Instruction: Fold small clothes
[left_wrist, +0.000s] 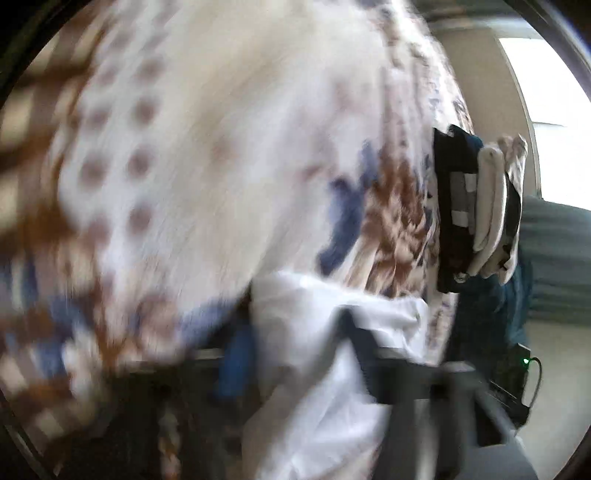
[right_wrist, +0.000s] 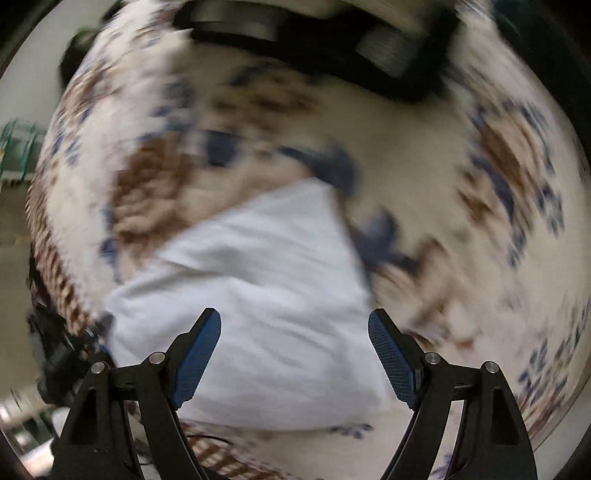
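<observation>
A white garment (right_wrist: 251, 295) lies on the patterned cover, directly under my right gripper (right_wrist: 294, 317). That gripper points steeply down, and its blue pads (right_wrist: 199, 354) stand wide apart with nothing between them. In the blurred left wrist view the same white garment (left_wrist: 317, 369) bunches up between the fingers of my left gripper (left_wrist: 299, 332). One blue pad (left_wrist: 236, 354) is on its left and a dark finger (left_wrist: 365, 354) on its right. The fabric rises over them and looks clamped, though the blur hides the contact.
A white cover (left_wrist: 184, 147) with brown and blue patterns spreads over the whole surface (right_wrist: 461, 166). A stack of folded dark and white clothes (left_wrist: 476, 206) sits at its edge (right_wrist: 314, 40). Past that edge are a dark device with a green light (left_wrist: 524, 365) and pale floor.
</observation>
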